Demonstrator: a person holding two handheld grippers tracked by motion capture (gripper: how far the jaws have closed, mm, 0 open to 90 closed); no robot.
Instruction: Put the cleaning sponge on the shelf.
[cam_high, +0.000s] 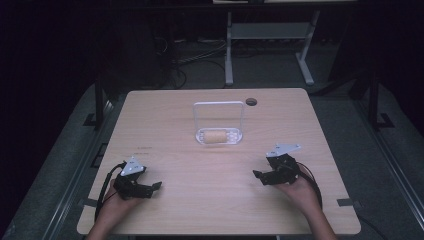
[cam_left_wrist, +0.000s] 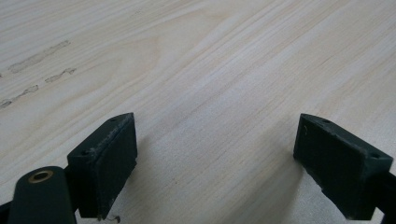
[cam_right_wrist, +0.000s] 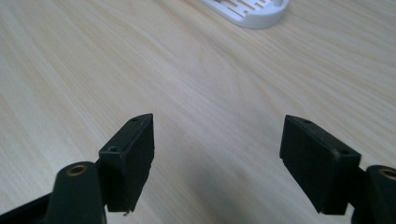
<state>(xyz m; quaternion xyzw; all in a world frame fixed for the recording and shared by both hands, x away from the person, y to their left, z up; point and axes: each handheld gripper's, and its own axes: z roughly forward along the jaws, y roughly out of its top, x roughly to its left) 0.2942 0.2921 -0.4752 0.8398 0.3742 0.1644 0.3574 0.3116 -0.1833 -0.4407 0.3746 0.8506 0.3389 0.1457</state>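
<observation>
High view showed the left gripper (cam_high: 150, 189) and the right gripper (cam_high: 261, 176) low over the near part of the table (cam_high: 165, 115), both spread wide and holding nothing. Farther back stood a white rack (cam_high: 219, 120) with a tan roll (cam_high: 216, 136) lying on its base. A good reach would go slowly, straight at the roll, jaws wide.

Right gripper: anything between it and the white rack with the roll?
Nothing. In the high view, only bare table lies between the right gripper, jaws open, and the white rack holding the tan roll.
</observation>
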